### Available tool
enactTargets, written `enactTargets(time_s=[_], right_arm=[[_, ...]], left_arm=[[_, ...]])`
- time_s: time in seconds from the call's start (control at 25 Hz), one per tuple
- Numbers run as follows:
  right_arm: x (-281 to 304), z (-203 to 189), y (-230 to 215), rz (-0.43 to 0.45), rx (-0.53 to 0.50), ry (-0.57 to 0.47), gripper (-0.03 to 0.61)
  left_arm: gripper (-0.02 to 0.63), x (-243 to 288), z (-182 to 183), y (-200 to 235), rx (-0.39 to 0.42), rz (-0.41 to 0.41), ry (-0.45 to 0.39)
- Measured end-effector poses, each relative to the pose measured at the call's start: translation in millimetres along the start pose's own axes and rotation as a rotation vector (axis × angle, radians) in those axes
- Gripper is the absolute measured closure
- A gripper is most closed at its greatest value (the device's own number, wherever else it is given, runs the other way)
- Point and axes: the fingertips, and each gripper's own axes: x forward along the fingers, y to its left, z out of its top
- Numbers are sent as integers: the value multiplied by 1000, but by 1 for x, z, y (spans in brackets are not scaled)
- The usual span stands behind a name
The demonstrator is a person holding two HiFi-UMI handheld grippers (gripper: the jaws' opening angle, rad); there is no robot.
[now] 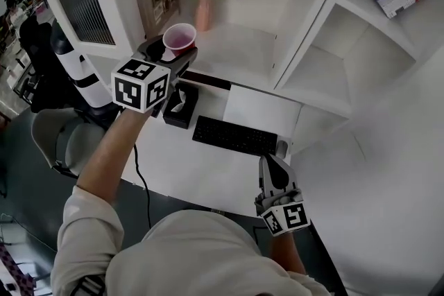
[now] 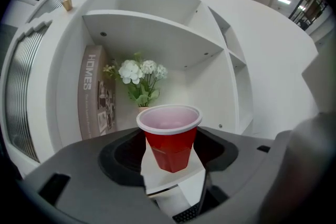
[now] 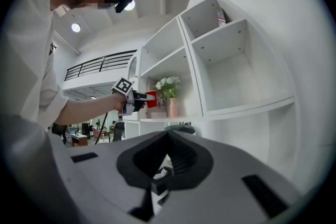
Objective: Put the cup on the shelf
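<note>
Two wide-set jaws of the left gripper [image 2: 170,157] clamp the upright red plastic cup [image 2: 169,136]. Straight ahead is the shelf bay [image 2: 205,97], with white flowers [image 2: 139,73] and a book [image 2: 97,94]. I would ease forward, keep the cup level and release short of the flowers. Only the right gripper view shows the cup's height side-on. The right gripper [image 3: 167,136] is closed and empty.
</note>
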Motion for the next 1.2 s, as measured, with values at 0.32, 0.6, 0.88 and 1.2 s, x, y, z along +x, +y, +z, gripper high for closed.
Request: enactTargets(time_s=[0.32, 0.6, 0.88, 1.2], right_arm=[[-13, -5, -27, -56, 12, 5, 574], [-16, -9, -43, -82, 19, 11, 574], [-11, -11, -54, -85, 21, 18, 574], [-3, -11, -62, -75, 22, 22, 574]], left_arm=[[328, 43, -11, -7, 0, -26, 50], [328, 68, -23, -8, 4, -28, 89], [327, 83, -37, -4, -2, -24, 136], [327, 91, -49, -3, 17, -18, 186]])
